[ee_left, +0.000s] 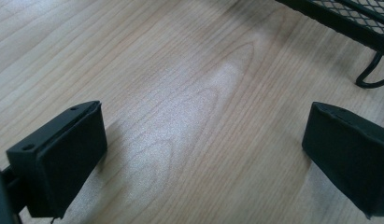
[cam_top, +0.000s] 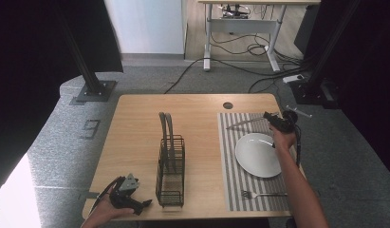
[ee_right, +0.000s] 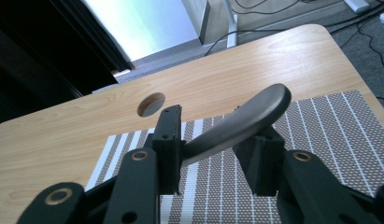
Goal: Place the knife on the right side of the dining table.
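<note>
Setting the knife (ee_right: 241, 122) down on the striped placemat (cam_top: 230, 156), just past the plate (cam_top: 258, 154): your right tongs (ee_right: 213, 154) are parted, loose around its handle. Left tongs (ee_left: 203, 154) sit wide open, empty, on the desk (cam_top: 135, 128). Next, back off cleanly.

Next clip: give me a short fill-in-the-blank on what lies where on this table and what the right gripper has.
1. The white plate lies on the striped ____.
2. The utensil on the mat's near edge, in front of the plate, is a ____.
3. The black wire caddy stands on the bare wooden table, to the ____ of the mat in the high view.
4. Between the jaws of the right gripper lies the handle of a ____.

Missing words: placemat; fork; left; knife
</note>
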Action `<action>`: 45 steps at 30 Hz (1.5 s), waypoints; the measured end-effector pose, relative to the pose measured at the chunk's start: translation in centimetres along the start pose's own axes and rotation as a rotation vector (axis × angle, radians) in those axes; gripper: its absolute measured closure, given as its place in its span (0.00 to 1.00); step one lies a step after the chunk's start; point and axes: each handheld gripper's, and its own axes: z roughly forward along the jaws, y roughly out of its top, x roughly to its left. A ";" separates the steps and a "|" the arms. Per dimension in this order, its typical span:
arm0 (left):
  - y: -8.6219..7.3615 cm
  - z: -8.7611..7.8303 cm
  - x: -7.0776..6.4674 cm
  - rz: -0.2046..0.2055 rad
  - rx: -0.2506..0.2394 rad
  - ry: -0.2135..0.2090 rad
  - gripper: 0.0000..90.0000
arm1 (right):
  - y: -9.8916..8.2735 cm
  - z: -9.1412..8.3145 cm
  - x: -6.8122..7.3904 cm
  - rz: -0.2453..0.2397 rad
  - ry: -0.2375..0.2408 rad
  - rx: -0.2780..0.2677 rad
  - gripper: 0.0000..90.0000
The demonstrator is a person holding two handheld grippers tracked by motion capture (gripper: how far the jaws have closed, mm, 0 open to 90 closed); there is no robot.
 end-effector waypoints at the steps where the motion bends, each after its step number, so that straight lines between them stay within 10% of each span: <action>1: 0.0 0.0 0.0 0.000 0.000 0.000 0.00 | 0.0 0.0 -0.1 0.003 0.000 0.001 0.69; 45: 0.0 0.0 0.0 -0.004 -0.001 0.003 0.00 | -1.4 2.0 -3.3 0.099 -0.072 0.112 0.52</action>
